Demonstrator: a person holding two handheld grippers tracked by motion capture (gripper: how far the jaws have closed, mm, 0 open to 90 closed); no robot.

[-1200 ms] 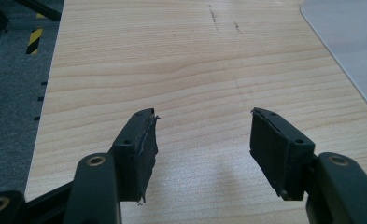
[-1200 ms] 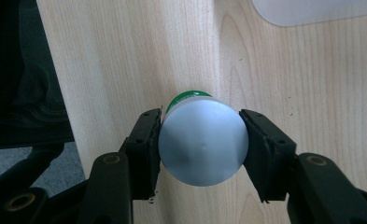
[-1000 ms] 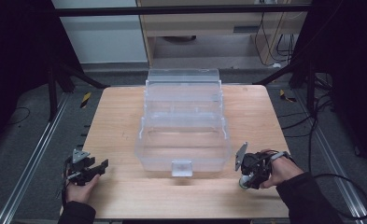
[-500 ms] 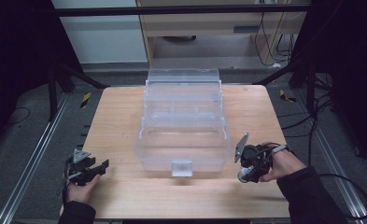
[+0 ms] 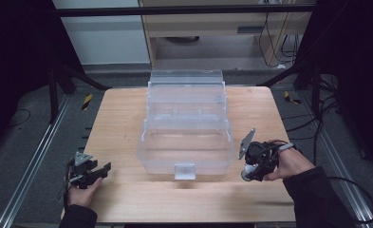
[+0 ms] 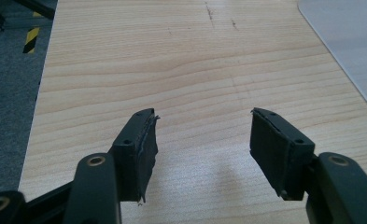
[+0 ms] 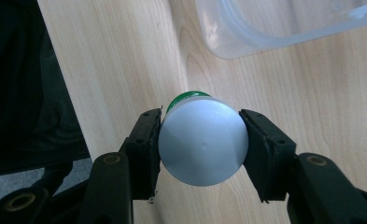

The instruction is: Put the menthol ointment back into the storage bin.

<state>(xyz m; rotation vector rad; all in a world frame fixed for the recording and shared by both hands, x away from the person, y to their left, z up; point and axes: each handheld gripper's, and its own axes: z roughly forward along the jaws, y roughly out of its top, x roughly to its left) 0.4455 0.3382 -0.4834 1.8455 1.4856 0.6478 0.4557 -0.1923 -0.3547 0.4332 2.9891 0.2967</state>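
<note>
The two black jaws of the right gripper (image 7: 201, 140) are pressed against opposite sides of a small bottle (image 7: 202, 142), which is pinched between them. In the right gripper view, the bottle is seen end-on: a round, pale grey flat end faces the camera, and a green band shows at the far end, so its long axis runs away from the camera, along the jaws, toward the table (image 7: 312, 93) below. In the high view, the right gripper (image 5: 248, 174) is held by the person's right hand (image 5: 288, 164) just off the front right corner of the box (image 5: 186, 142), and the white bottle (image 5: 247, 171) is seen roughly upright at its lower end, over the wood near the table's front right part. Whether the bottle touches the table cannot be told.

The jaws of the left gripper (image 6: 202, 144) are spread wide with nothing between them; bare wood grain is seen in the gap. In the high view, the left gripper (image 5: 98, 172) is held by the left hand (image 5: 82, 190) at the front left corner of the table (image 5: 127, 123), well apart from the box, its jaws pointing toward the right.

The clear plastic box stands in the middle of the table, its lid (image 5: 186, 83) opened back and a latch (image 5: 184, 171) on its front wall. A rounded corner of it shows at the top of the right gripper view (image 7: 246, 37).
</note>
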